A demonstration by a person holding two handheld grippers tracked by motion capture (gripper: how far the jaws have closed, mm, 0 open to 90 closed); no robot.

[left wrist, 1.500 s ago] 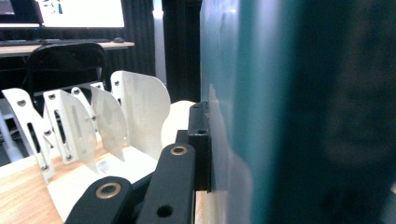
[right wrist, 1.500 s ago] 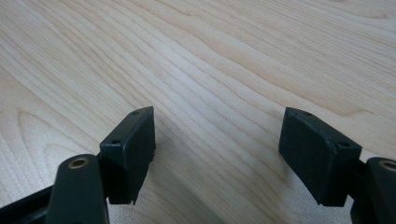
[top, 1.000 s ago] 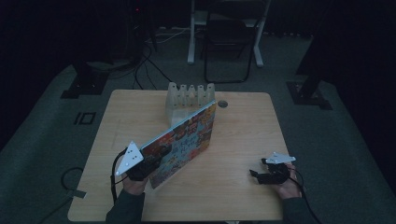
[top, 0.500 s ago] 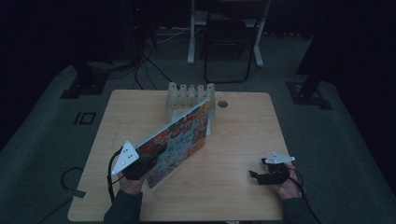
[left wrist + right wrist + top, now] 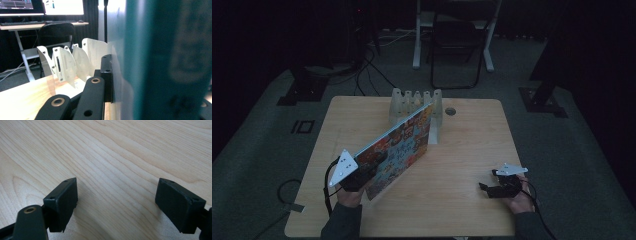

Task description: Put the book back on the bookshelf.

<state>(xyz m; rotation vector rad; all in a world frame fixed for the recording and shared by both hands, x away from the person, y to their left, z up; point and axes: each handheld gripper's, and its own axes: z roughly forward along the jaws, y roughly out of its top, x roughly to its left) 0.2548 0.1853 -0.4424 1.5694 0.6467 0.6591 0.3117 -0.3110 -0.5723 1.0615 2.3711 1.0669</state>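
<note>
Right gripper (image 5: 496, 186) lower right on the worktop (image 5: 472, 150), jaws spread, just been opening, nothing between them. Left gripper (image 5: 357, 175) lower left, jaws pinching the picture book (image 5: 399, 150), tilted across frame centre. Its far corner reaches the white slotted rack (image 5: 414, 102), upper centre.

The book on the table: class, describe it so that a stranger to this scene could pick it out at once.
Start at the wooden table. Its far edge holds a pale slotted rack. Leaning from the rack toward the left gripper, which clamps its near end, is the book: flat, with a busy multicoloured cover, the only colourful thing there.

Book (image 5: 397, 150) before rack (image 5: 414, 102), on table (image 5: 462, 150)
</note>
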